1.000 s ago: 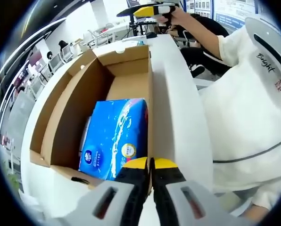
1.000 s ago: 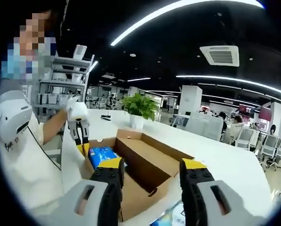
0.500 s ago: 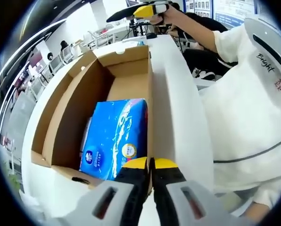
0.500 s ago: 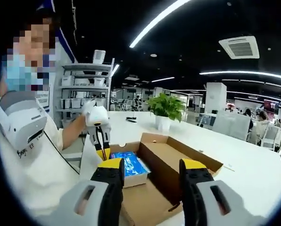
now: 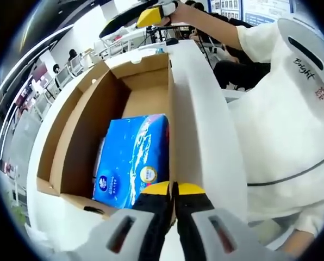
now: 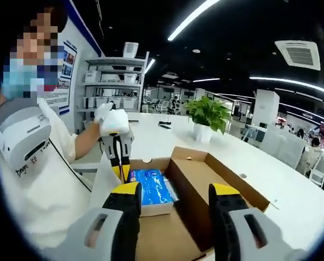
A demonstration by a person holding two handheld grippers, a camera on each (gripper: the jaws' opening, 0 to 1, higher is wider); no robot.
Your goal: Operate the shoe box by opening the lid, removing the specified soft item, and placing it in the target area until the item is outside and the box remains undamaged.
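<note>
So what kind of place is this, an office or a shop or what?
Most likely a large open-plan office: long white table with the open cardboard box, rows of desks and office chairs behind, a shelving unit of bins, a potted plant, and strip ceiling lights.

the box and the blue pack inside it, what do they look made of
The box: brown corrugated cardboard by the look of it, matte, with folded flaps and raw cut edges. The blue pack: apparently a soft glossy plastic wrapper, judging by its sheen, wrinkles and printed labels; its contents are hidden.
</note>
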